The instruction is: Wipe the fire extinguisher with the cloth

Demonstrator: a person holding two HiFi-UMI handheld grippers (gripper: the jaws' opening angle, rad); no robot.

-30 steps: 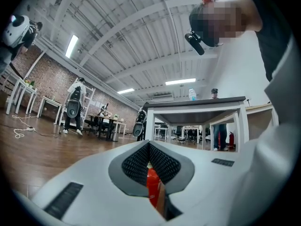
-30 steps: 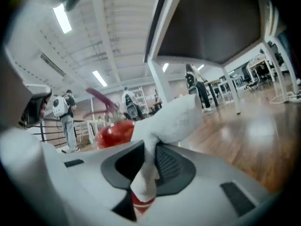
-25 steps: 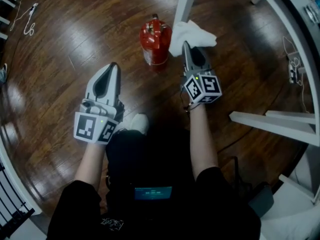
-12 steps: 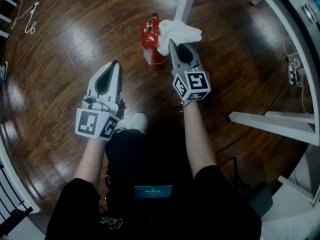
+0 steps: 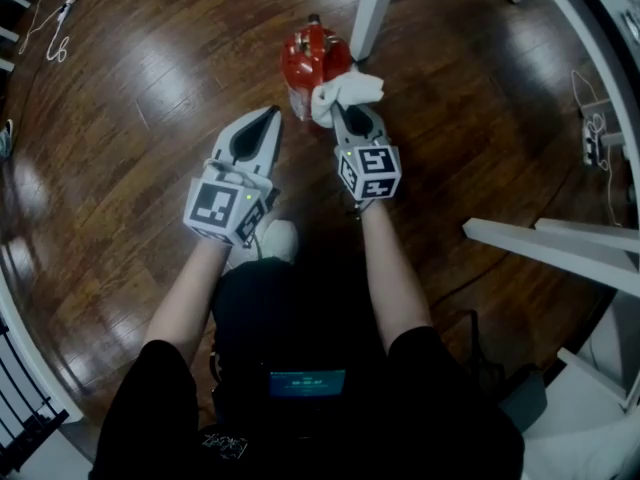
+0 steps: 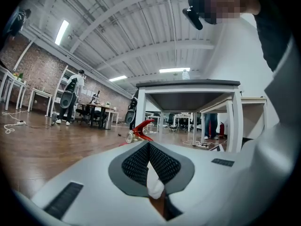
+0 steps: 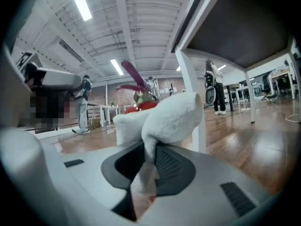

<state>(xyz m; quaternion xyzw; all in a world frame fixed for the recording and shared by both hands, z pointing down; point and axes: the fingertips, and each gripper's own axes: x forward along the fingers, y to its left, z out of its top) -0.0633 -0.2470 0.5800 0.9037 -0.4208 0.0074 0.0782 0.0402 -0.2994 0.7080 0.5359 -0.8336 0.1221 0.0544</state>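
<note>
A red fire extinguisher (image 5: pixel 310 56) stands upright on the dark wood floor next to a white table leg (image 5: pixel 372 8). My right gripper (image 5: pixel 345 110) is shut on a white cloth (image 5: pixel 346 90), and the bunched cloth rests against the extinguisher's near right side. In the right gripper view the cloth (image 7: pixel 170 117) bulges out above the jaws and hides most of the red extinguisher (image 7: pixel 141 106). My left gripper (image 5: pixel 271 118) is shut and holds nothing, its tip just left of and below the extinguisher. In the left gripper view, the extinguisher's red handle (image 6: pixel 141 127) shows past the tip of the left gripper (image 6: pixel 148 146).
White table rails (image 5: pixel 550 248) run along the right, with a power strip and cables (image 5: pixel 590 138) beyond them. A white shoe (image 5: pixel 275 240) sits under my left gripper. A cord (image 5: pixel 55 28) lies at the far left. People and desks (image 6: pixel 75 98) stand far off.
My right gripper has carried the cloth left and down onto the extinguisher's side. My left gripper has moved up and right, close to the extinguisher.
</note>
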